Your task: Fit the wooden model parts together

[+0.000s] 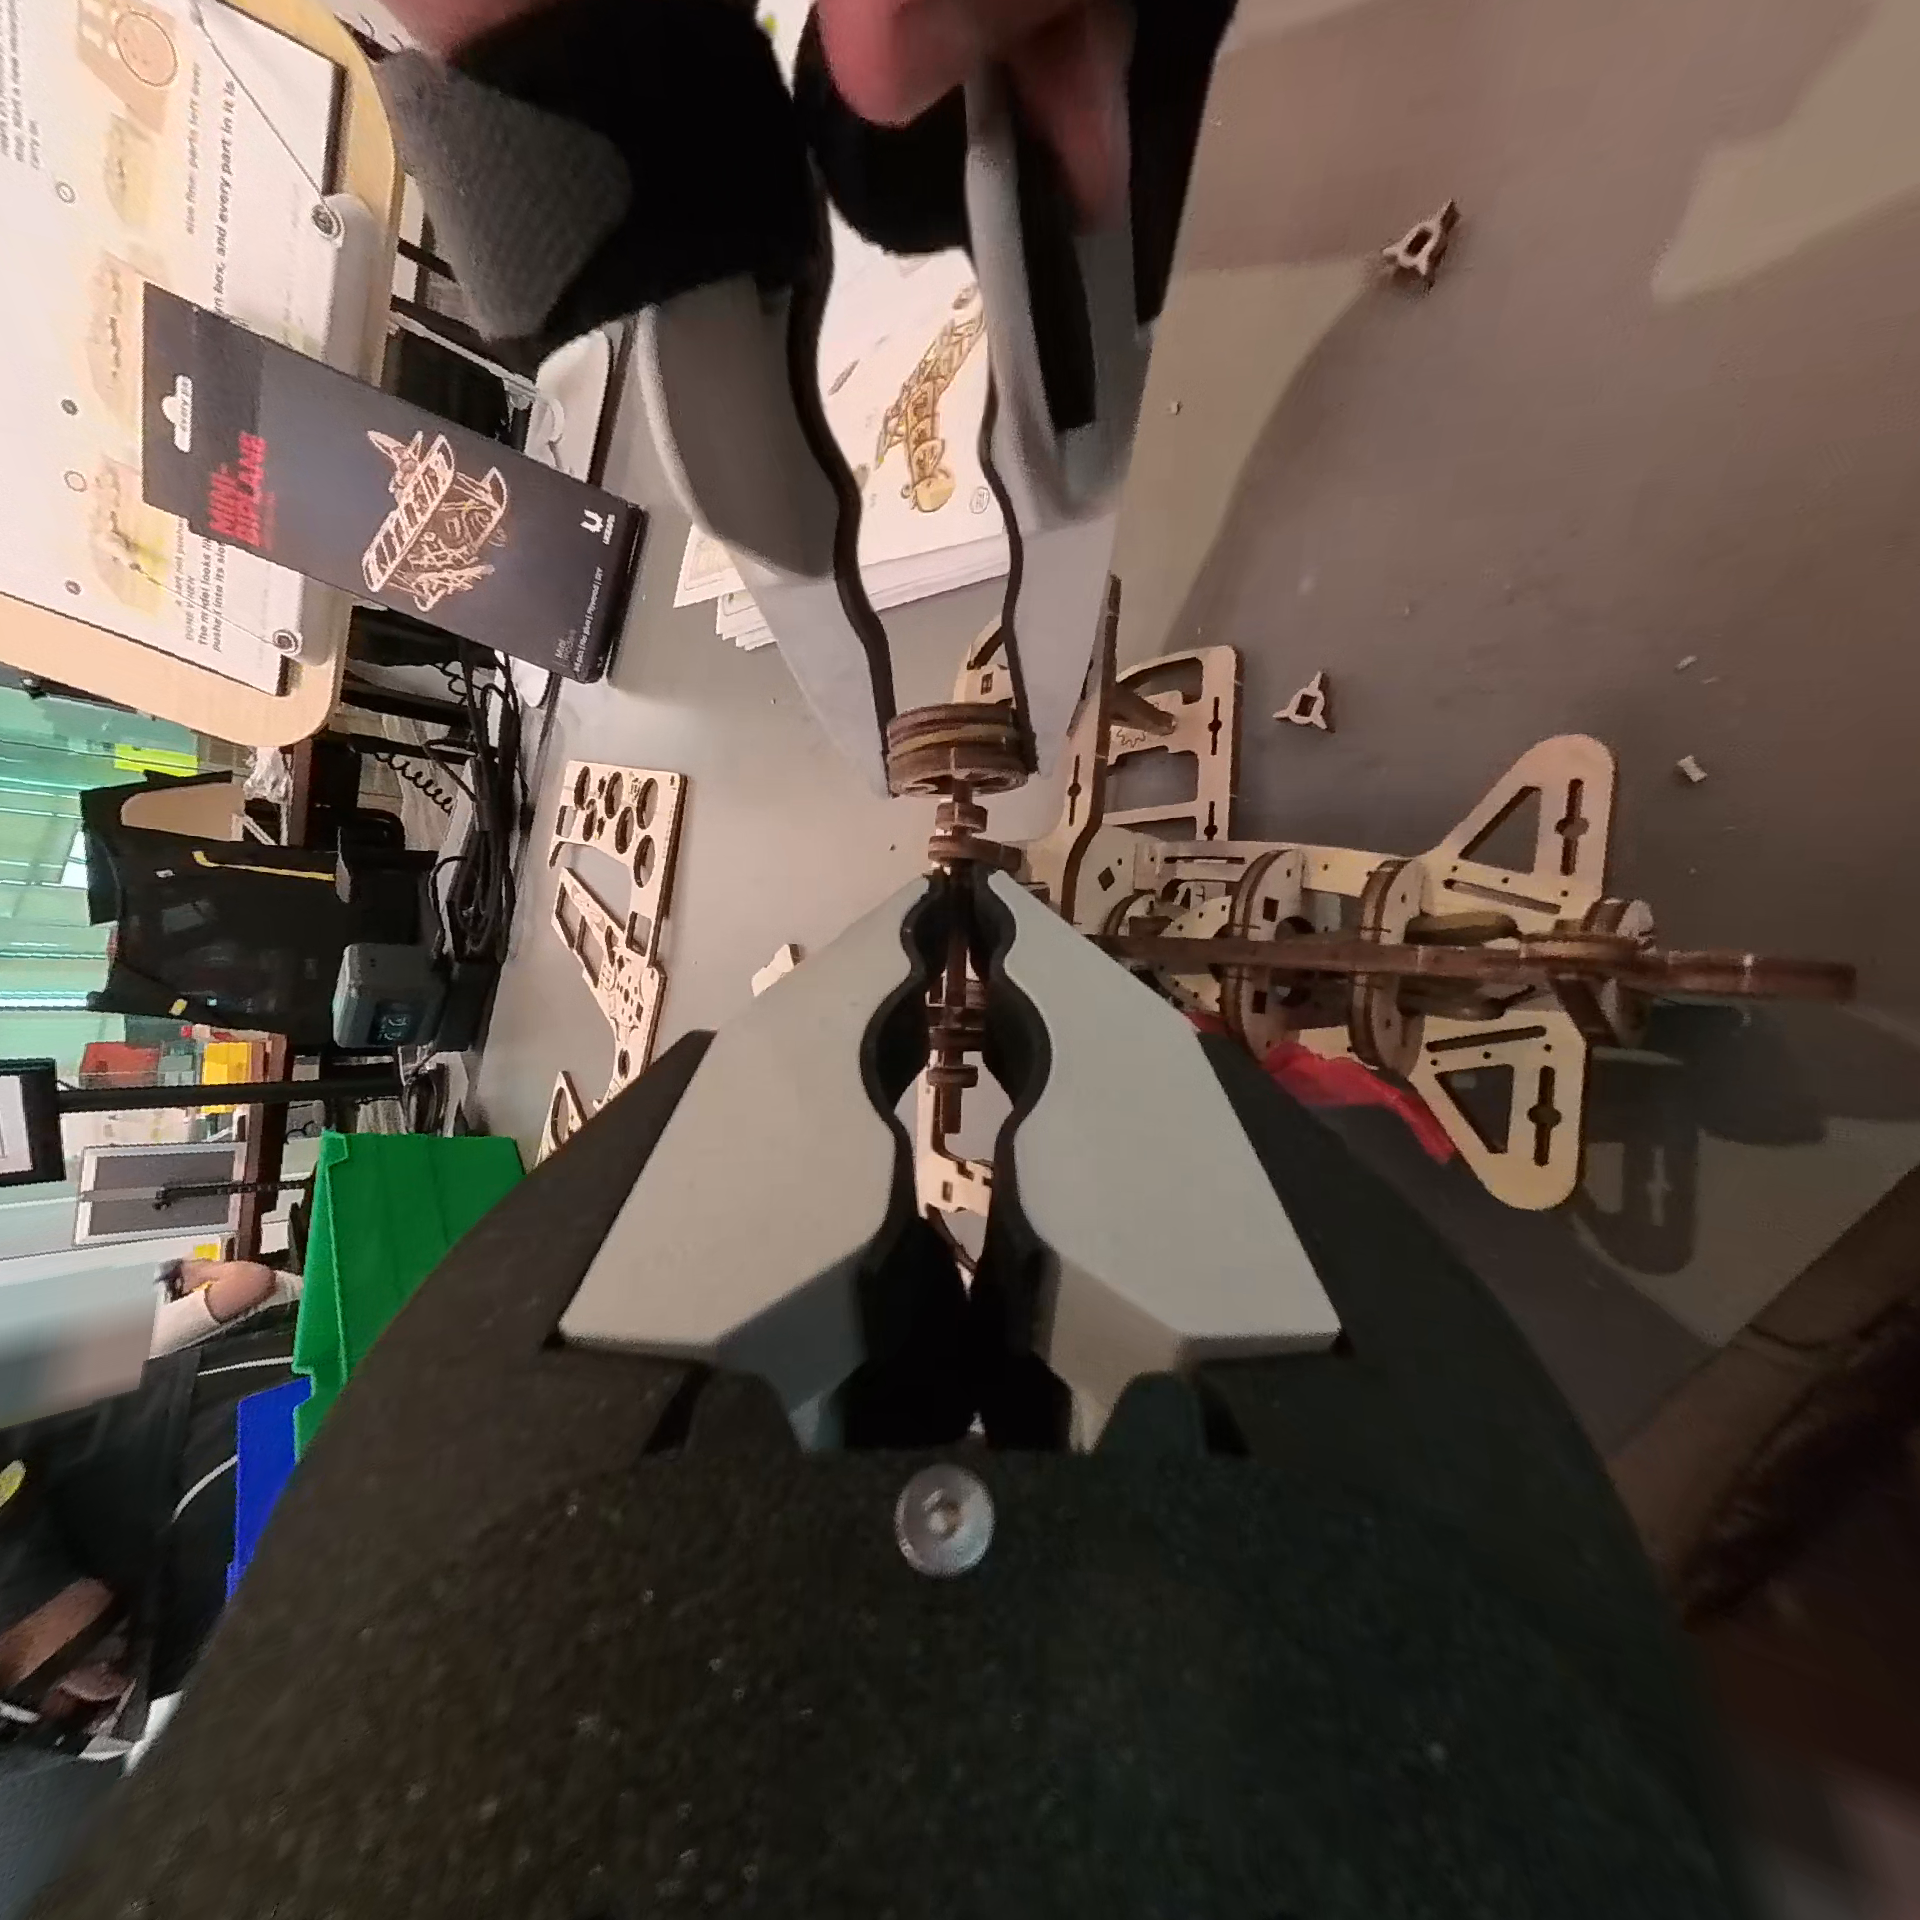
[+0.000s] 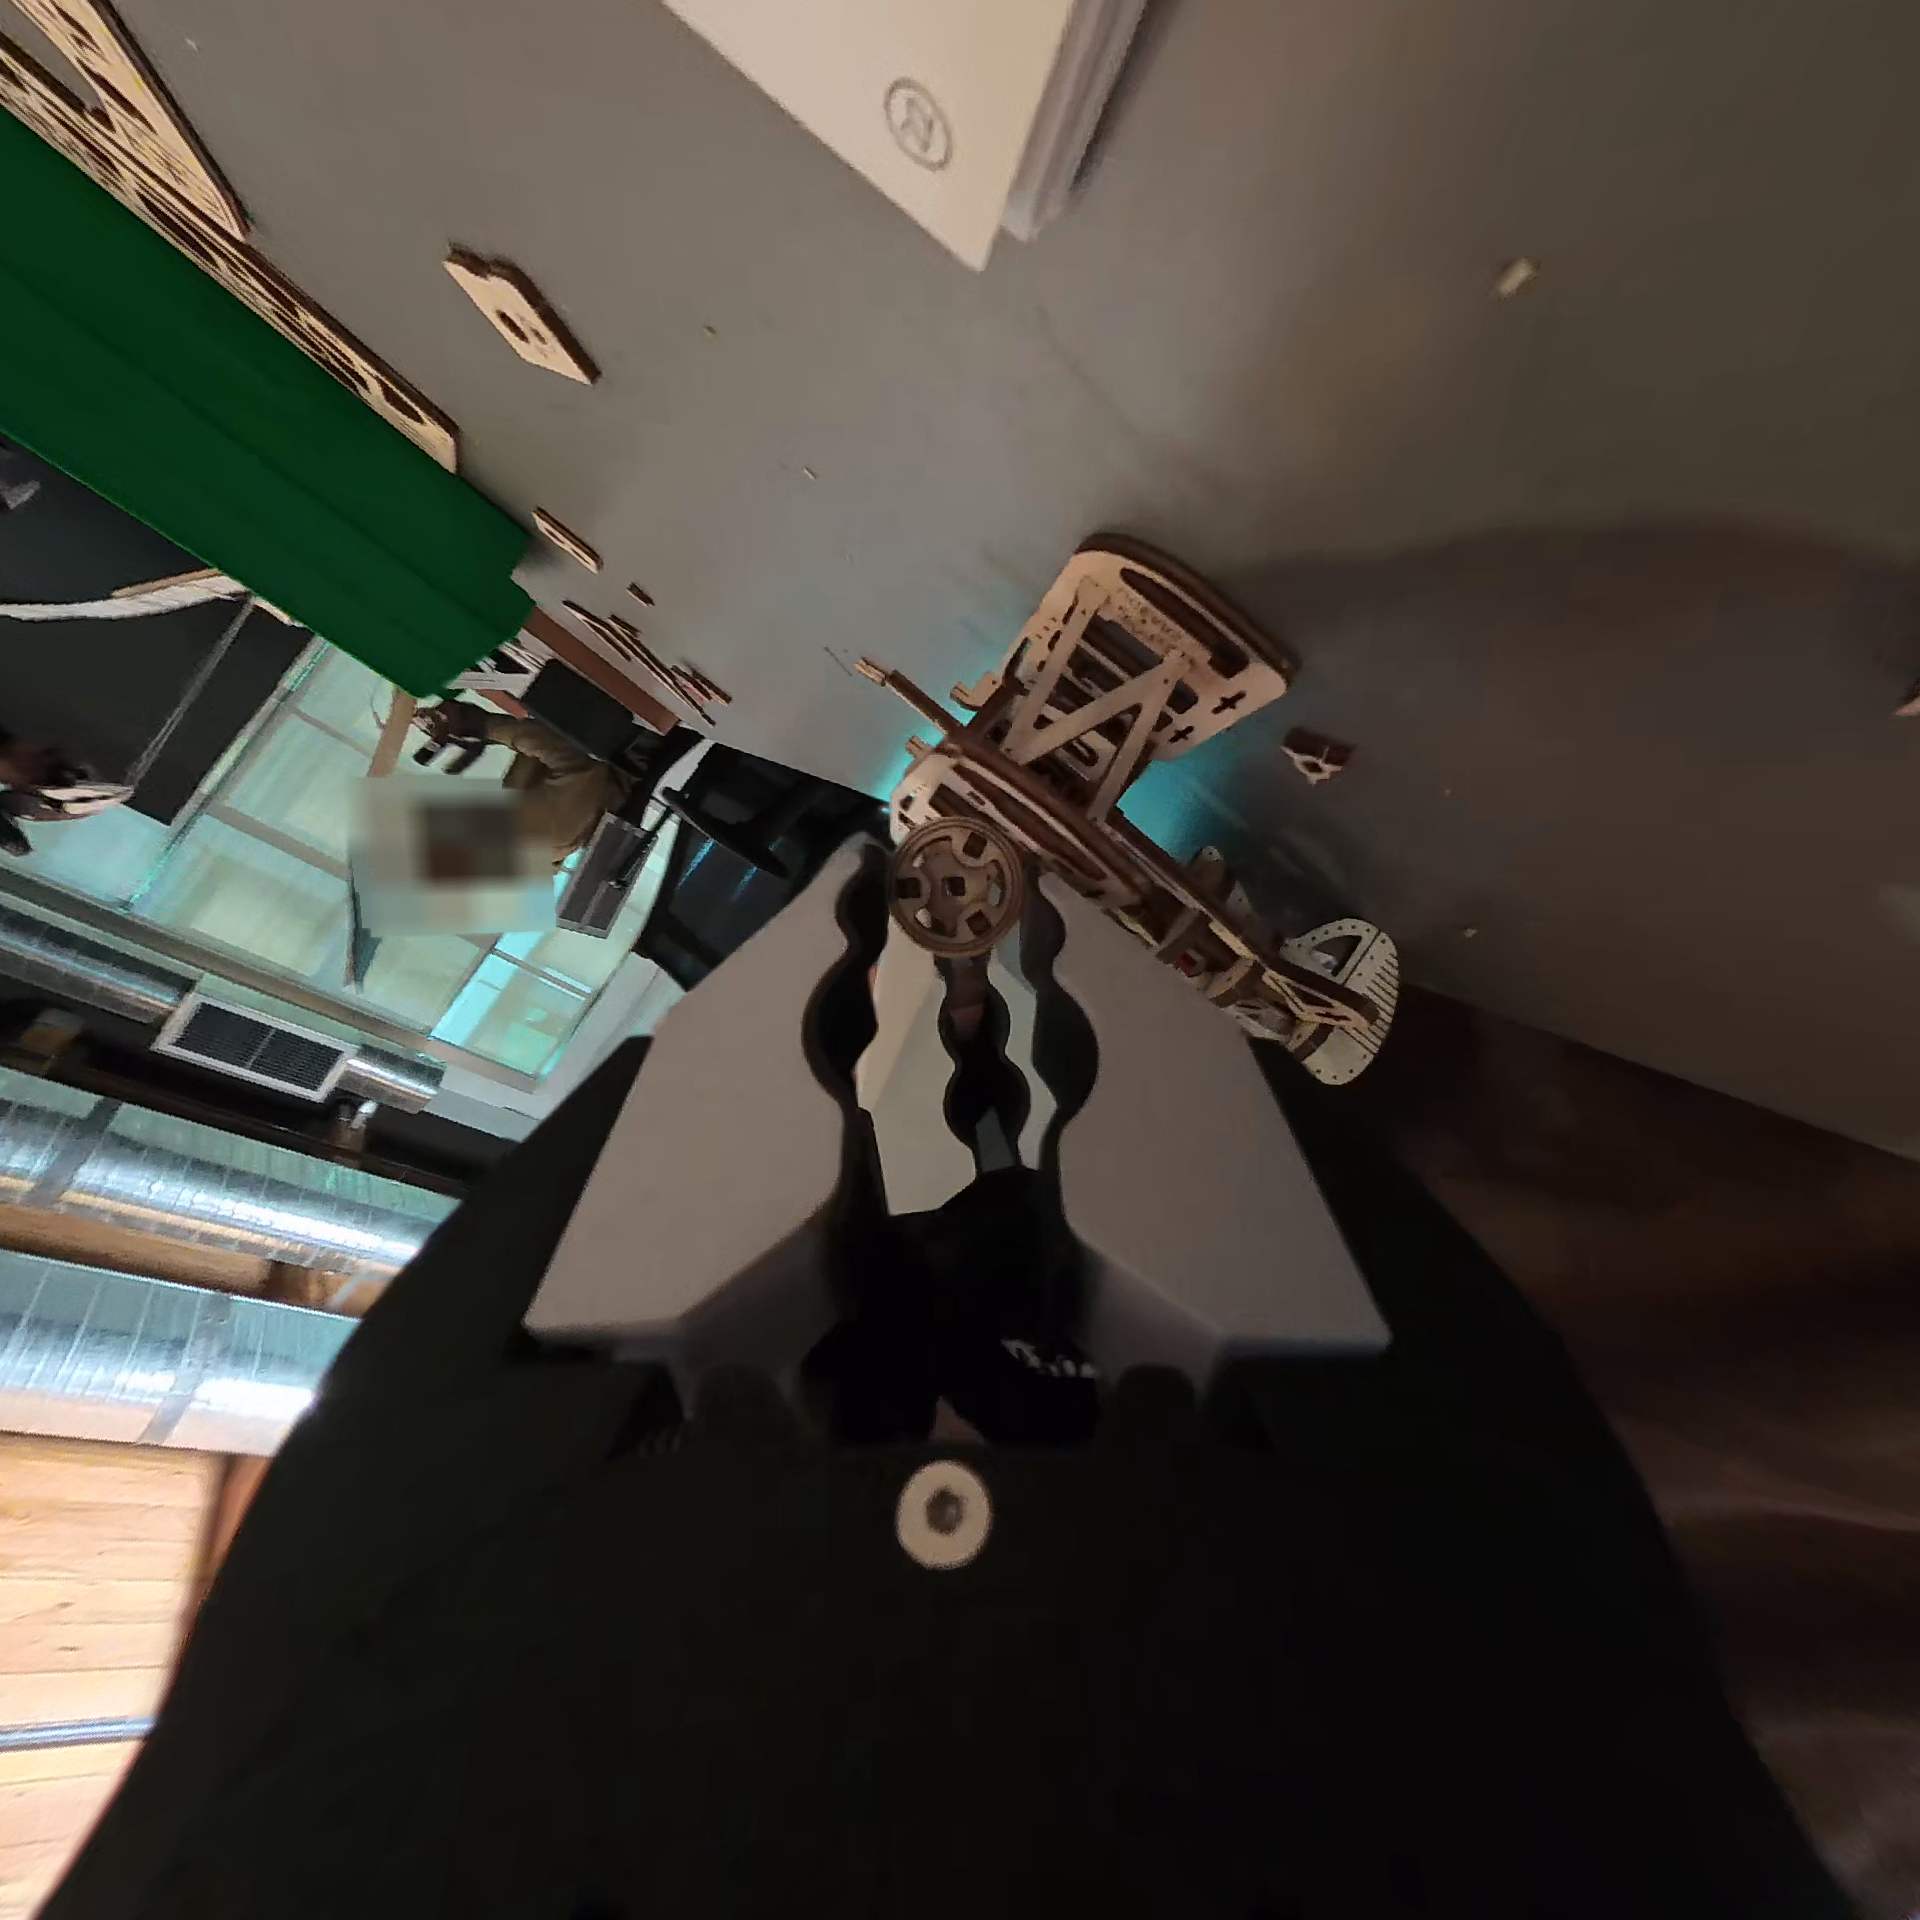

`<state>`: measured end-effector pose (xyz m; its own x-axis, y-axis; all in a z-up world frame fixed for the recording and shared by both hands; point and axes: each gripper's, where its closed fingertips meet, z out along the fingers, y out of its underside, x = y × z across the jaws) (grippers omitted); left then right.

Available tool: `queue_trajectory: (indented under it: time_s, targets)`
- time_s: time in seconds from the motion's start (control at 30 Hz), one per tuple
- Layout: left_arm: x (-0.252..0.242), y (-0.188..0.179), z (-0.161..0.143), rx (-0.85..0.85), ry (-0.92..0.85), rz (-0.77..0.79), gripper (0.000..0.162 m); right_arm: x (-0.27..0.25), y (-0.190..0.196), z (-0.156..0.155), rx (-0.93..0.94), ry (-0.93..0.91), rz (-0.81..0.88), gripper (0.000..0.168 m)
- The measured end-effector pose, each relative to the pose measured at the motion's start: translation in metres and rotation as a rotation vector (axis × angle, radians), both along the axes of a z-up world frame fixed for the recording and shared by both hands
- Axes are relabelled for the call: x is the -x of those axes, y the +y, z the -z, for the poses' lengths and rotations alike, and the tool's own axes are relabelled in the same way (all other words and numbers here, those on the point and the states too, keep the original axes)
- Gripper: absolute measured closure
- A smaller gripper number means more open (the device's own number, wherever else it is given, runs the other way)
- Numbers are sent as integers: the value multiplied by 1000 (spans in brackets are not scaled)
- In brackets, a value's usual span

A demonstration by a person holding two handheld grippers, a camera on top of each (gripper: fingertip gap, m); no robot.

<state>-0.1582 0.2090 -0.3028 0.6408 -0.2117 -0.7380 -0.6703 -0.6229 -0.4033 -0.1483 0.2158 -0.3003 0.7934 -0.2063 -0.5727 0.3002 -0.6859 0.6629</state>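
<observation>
My left gripper is shut on a thin wooden axle part with small discs along it. The part sticks out past the tips. My right gripper comes in from above, shut on a wooden wheel at the axle's end. In the right wrist view my right gripper holds the spoked wheel by its rim. The left gripper's fingers show behind it. A part-built wooden biplane rests on the grey table to the right, also in the right wrist view.
An emptied wooden parts sheet, a black kit box and instruction pages lie on the table. Small loose wooden pieces are scattered about. A green bin stands at the table edge. A white booklet lies farther off.
</observation>
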Motion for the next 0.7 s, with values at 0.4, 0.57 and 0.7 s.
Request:
queue_trajectory:
  time_s: [0.4,0.57,0.7]
  targets:
    - [-1,-1,1,4,-51,1,162,-3,-3,-4,-25,18,-64,143]
    - [0,-1,1,5,-37,23,162,-3,-5,-6,20,56,-74,143]
    - [-1,-1,0,5,-30,33,162,-2,-5,-5,25,87,-120,143]
